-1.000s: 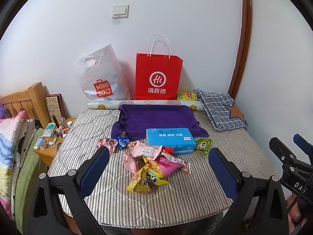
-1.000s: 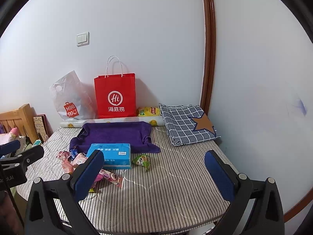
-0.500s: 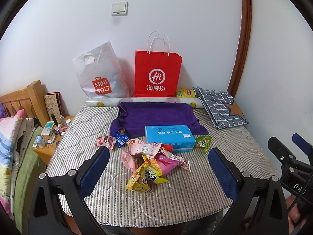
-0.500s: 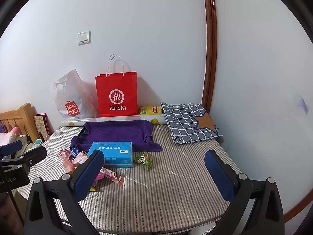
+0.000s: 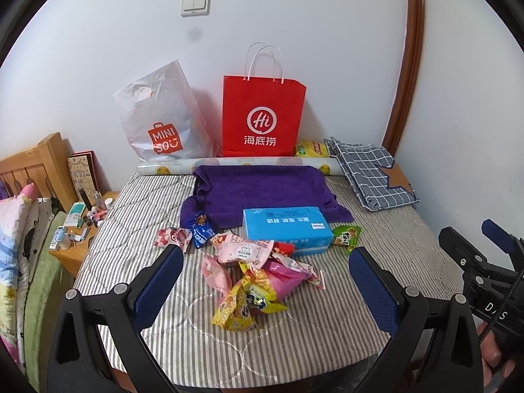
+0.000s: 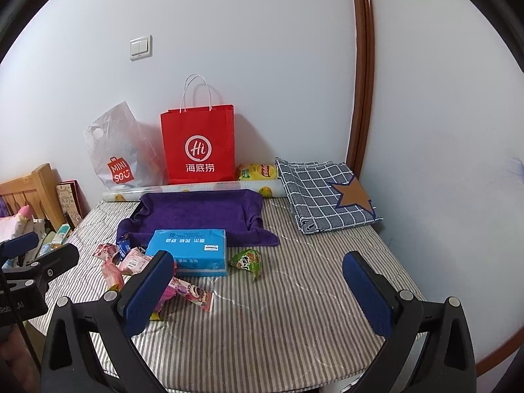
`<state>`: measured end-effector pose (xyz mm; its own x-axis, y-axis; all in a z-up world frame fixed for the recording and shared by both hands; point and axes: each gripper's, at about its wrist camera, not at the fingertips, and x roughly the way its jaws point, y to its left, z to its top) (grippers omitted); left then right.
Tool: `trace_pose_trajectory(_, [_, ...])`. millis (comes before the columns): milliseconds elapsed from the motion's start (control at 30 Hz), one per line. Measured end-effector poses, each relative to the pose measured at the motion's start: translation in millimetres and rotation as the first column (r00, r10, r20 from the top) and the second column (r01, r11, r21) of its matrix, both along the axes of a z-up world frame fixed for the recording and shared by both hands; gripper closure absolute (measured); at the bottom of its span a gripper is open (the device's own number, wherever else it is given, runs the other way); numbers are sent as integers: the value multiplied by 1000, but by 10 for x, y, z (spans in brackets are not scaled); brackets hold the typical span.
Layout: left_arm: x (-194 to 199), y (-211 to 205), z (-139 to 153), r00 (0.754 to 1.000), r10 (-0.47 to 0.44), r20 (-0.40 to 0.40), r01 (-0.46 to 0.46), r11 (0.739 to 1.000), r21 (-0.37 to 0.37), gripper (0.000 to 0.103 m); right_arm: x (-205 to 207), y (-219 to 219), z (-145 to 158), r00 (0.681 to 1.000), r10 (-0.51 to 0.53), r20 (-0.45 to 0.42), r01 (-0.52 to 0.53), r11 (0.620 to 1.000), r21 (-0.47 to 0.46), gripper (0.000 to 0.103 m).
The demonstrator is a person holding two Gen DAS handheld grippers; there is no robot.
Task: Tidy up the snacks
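Several snack packets [image 5: 252,278] lie in a loose pile on the striped table [image 5: 294,344], pink, yellow, red and blue ones. A green packet [image 5: 346,236] lies apart to the right; it also shows in the right wrist view [image 6: 247,260]. A blue tissue pack [image 5: 286,229] sits behind the pile. My left gripper [image 5: 265,288] is open and empty, above the table's front, in front of the pile. My right gripper [image 6: 258,290] is open and empty, to the right of the pile [image 6: 137,268].
A purple towel [image 5: 262,190] lies behind the tissue pack. A red paper bag [image 5: 262,118] and a white plastic bag [image 5: 160,121] stand against the wall. A folded checked cloth [image 5: 373,173] lies back right. A cluttered wooden nightstand [image 5: 82,229] and a bed are at the left.
Both grippers have moved a little forward and lower toward the table; the scene sits slightly lower and closer in both views. Nothing on the table has moved.
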<state>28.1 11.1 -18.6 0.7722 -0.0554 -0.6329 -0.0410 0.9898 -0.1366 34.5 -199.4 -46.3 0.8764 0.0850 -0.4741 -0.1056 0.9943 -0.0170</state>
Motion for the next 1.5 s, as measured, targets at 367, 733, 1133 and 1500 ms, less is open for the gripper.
trace_pose_trajectory(367, [364, 138, -109, 1000, 18, -6, -18, 1000, -6, 2, 467, 30, -143, 997, 1, -83, 2, 999, 43, 0])
trace_pose_trajectory(733, [885, 396, -601, 993, 39, -116, -43, 999, -28, 2, 1082, 169, -663, 974, -39, -224, 39, 999, -5, 0])
trace_pose_trajectory(1133, [1303, 668, -1081, 978, 38, -203, -42, 999, -14, 7, 1575, 123, -1281, 938, -28, -345, 25, 1000, -15, 0])
trace_pose_trajectory(1500, [1569, 980, -1313, 963, 33, -266, -56, 995, -78, 18, 1861, 8, -1409, 931, -107, -349, 93, 994, -55, 0])
